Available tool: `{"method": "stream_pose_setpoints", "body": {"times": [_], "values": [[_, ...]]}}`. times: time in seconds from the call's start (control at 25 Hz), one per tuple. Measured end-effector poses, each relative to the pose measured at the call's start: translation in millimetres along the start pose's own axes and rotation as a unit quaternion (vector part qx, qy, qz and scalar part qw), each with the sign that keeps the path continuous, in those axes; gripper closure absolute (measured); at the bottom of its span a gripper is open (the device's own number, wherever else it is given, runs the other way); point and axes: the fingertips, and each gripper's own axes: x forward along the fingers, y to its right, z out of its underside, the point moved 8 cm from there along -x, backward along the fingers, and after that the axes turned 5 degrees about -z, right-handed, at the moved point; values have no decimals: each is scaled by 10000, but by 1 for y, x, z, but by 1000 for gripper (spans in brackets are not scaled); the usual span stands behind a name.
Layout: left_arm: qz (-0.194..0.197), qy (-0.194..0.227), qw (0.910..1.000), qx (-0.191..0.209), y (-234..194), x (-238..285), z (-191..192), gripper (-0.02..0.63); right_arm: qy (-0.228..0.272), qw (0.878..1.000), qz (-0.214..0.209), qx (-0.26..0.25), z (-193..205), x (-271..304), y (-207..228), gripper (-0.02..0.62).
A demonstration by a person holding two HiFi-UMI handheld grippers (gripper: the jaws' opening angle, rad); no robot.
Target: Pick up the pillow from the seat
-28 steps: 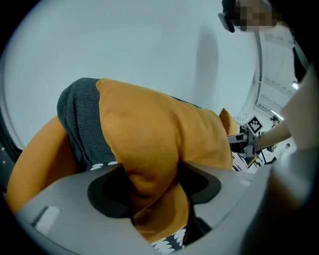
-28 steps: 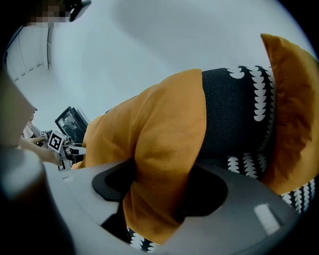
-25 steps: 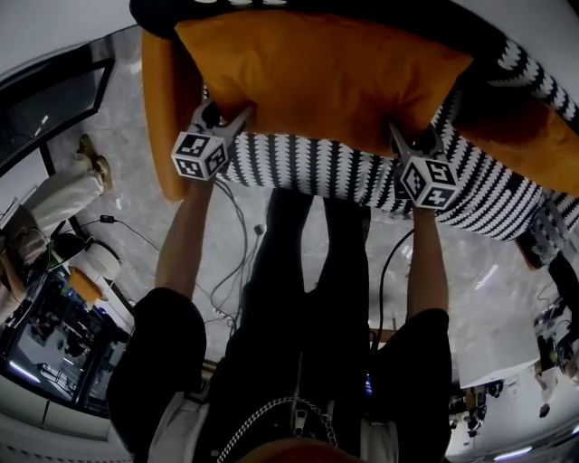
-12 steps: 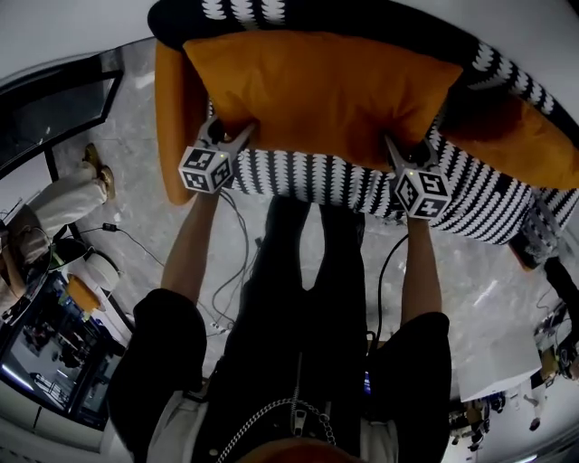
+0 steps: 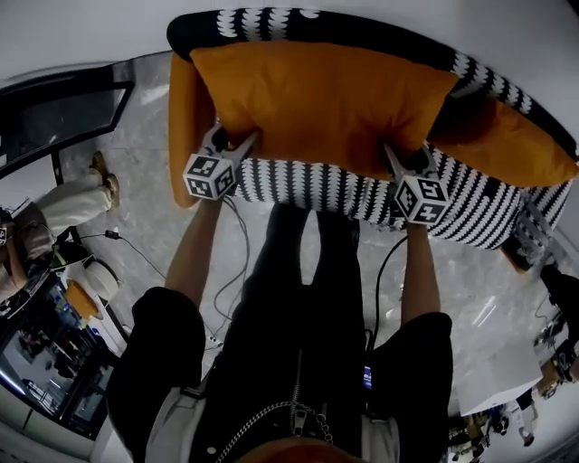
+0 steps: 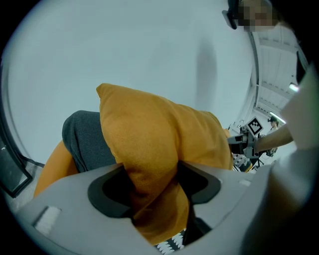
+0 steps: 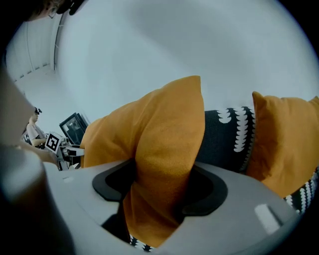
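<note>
A large orange pillow (image 5: 326, 99) hangs above the black-and-white patterned seat (image 5: 317, 185) of a sofa. My left gripper (image 5: 233, 145) is shut on the pillow's near left corner (image 6: 149, 174). At the near right corner (image 7: 164, 174) my right gripper (image 5: 403, 158) pinches the fabric in the same way. In both gripper views the orange cloth bunches between the jaws and fills the gap. The pillow's far edge rests against the dark sofa back (image 5: 271, 20).
A second orange pillow (image 5: 507, 145) leans at the sofa's right end, and an orange cushion (image 5: 181, 118) covers the left arm. Cables (image 5: 237, 262) trail on the marble floor by my legs. A seated person (image 5: 54, 217) and equipment stand at the left.
Both grippers have risen together with the pillow held between them, lifting it off the seat. More of the patterned seat shows under it.
</note>
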Motion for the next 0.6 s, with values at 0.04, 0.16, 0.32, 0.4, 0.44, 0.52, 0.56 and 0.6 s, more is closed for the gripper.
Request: {"method": "stream_pose_setpoints", "body": {"times": [0.04,0.16,0.32,0.4,0.44,0.52,0.56,0.6], "values": [[7,25,10000,18,3,-2,-6,319,22,10000,2,-15,-6,-4,0,291],[21,108,9999,77,15,-9,-24,319,97,9999,6,-43,-20,-20,1,291],[16,194,9997,178,27,-21,-46,319,199,9998,11,-28,-36,-40,-2,290],[15,226,9995,224,34,-26,-57,319,242,9997,19,-20,-42,-50,-4,290],[14,244,9994,243,37,-29,-63,319,266,9996,19,-22,-46,-55,-5,290],[14,279,9993,262,41,-37,-73,319,307,9995,8,-28,-55,-64,-10,290],[16,297,9992,256,42,-42,-77,319,329,9995,0,-33,-59,-69,-13,290],[20,316,9992,243,44,-47,-81,319,356,9994,-8,-44,-64,-74,-16,290]]}}
